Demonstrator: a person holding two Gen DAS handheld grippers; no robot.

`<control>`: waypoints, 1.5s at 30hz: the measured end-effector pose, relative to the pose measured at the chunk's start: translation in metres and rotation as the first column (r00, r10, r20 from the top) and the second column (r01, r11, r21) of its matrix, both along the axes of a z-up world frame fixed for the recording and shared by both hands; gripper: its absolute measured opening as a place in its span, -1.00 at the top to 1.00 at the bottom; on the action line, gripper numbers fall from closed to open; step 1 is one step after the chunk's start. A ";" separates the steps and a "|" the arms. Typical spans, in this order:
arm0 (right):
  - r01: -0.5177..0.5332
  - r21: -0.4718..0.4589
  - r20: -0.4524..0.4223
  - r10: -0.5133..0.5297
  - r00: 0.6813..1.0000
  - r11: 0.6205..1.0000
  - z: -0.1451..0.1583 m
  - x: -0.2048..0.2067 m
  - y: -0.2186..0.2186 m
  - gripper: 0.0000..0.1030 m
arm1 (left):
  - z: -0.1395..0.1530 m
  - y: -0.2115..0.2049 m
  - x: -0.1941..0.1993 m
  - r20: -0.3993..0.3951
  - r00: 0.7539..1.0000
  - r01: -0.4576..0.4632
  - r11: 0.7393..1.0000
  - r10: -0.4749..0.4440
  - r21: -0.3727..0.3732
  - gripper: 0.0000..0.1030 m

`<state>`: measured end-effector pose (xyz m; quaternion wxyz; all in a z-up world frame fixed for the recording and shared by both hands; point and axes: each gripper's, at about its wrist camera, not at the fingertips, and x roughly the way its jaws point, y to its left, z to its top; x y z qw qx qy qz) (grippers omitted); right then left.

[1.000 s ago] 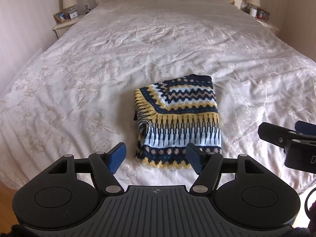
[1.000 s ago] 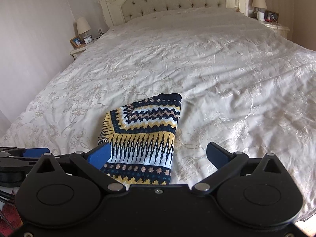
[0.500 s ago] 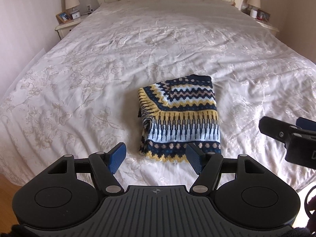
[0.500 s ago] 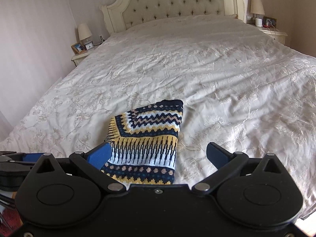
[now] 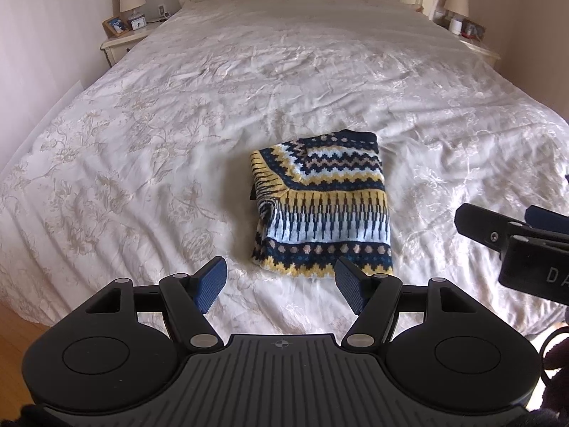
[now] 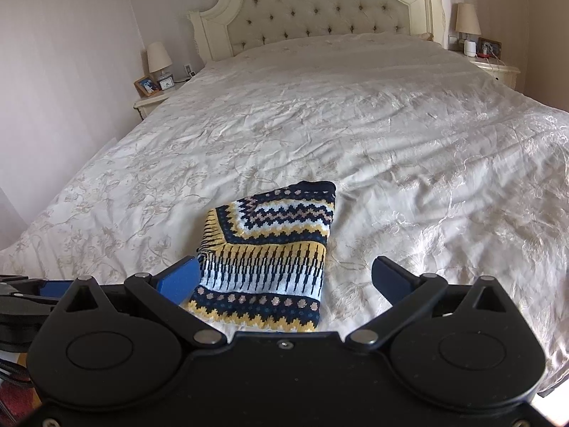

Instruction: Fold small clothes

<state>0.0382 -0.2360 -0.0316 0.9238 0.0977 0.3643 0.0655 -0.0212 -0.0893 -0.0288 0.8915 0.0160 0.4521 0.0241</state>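
Observation:
A small knitted sweater (image 5: 322, 206) in navy, yellow and white zigzag bands lies folded into a neat rectangle on the white bedspread (image 5: 177, 135). It also shows in the right wrist view (image 6: 270, 259). My left gripper (image 5: 281, 284) is open and empty, held above the bed's near edge just short of the sweater's hem. My right gripper (image 6: 284, 277) is open and empty, also short of the sweater; its side shows at the right of the left wrist view (image 5: 515, 245).
A tufted cream headboard (image 6: 320, 10) stands at the far end. Nightstands with lamps flank the bed, left (image 5: 124, 39) and right (image 6: 494, 67). Wooden floor (image 5: 21, 327) shows below the bed's near left corner.
Both grippers have drawn back and risen away from the folded sweater, which now sits farther from the fingers. The sweater itself has not moved. Both grippers stay open.

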 end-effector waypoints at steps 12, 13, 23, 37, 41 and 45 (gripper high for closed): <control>0.029 0.007 0.023 -0.030 0.999 1.000 0.007 -0.009 -0.007 -0.99 | 0.005 -0.006 0.000 -0.004 1.000 0.024 1.000 -0.025 -0.008 -0.38; 0.031 0.006 0.022 -0.031 0.999 0.999 0.007 -0.010 -0.007 -0.99 | 0.004 -0.006 -0.001 -0.004 1.000 0.026 1.000 -0.026 -0.008 -0.38; 0.036 0.005 0.017 -0.037 0.999 0.999 0.007 -0.013 -0.008 -0.99 | 0.003 -0.009 0.001 -0.016 0.999 0.034 0.999 -0.034 -0.010 -0.38; 0.032 0.024 0.002 -0.032 0.999 0.999 0.002 -0.005 -0.001 -0.99 | 0.001 0.001 0.005 -0.028 0.999 0.017 1.000 -0.018 -0.013 -0.38; 0.026 0.019 -0.008 -0.026 1.000 0.999 0.000 -0.004 0.001 -0.99 | -0.004 0.004 0.008 -0.044 0.999 0.005 1.000 -0.006 -0.020 -0.38; 0.021 0.016 -0.018 -0.021 1.000 1.000 -0.002 -0.001 0.002 -0.99 | -0.007 0.006 0.010 -0.059 0.998 -0.005 1.000 0.003 -0.025 -0.38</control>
